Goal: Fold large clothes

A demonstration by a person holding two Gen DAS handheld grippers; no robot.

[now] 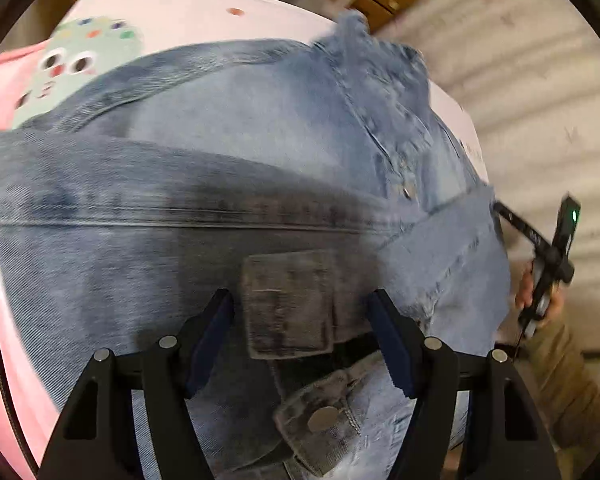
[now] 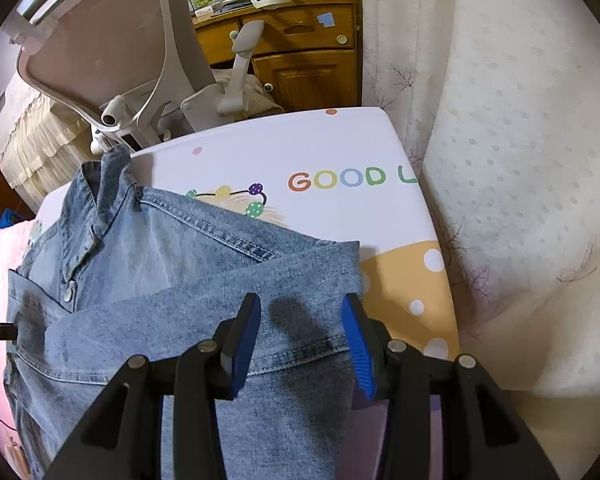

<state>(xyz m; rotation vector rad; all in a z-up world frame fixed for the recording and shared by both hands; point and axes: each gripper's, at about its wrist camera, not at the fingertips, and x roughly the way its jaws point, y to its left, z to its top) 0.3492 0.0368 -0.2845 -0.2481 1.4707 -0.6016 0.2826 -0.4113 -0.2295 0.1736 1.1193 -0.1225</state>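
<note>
Left tongs (image 1: 302,344): jaws apart, nothing clamped, poised over the dark, shadowed part of the denim jacket (image 1: 204,168), straddling a sleeve cuff (image 1: 290,304) that lies folded across the body; a second cuff with a metal button (image 1: 322,418) sits just below. Right tongs (image 2: 302,344): jaws part-open, empty, hanging above a sleeve (image 2: 204,320) laid slantwise over the jacket front, its stitched hem running between the blue pads (image 2: 246,344). Jacket: spread on the printed worktop (image 2: 340,148), collar (image 2: 108,176) toward the far edge by the chair (image 2: 100,60), placket with a snap (image 2: 69,291) visible at the left in the right-wrist view. Judged state of task: sleeves appear already brought in over the body, so the first folds look done; the garment is still long, with collar and lower part not stacked, so at least one crosswise fold seems left, plus squaring of edges. Periphery: a hand holding the other tool (image 1: 548,272) at the right edge of the left-wrist view; a pink item (image 1: 4,92) at the worktop's left; a wooden cabinet (image 2: 300,52) behind; pale curtain (image 2: 520,160) at right. The left-wrist view is motion-blurred, so fine detail of the fold edges cannot be told.
</note>
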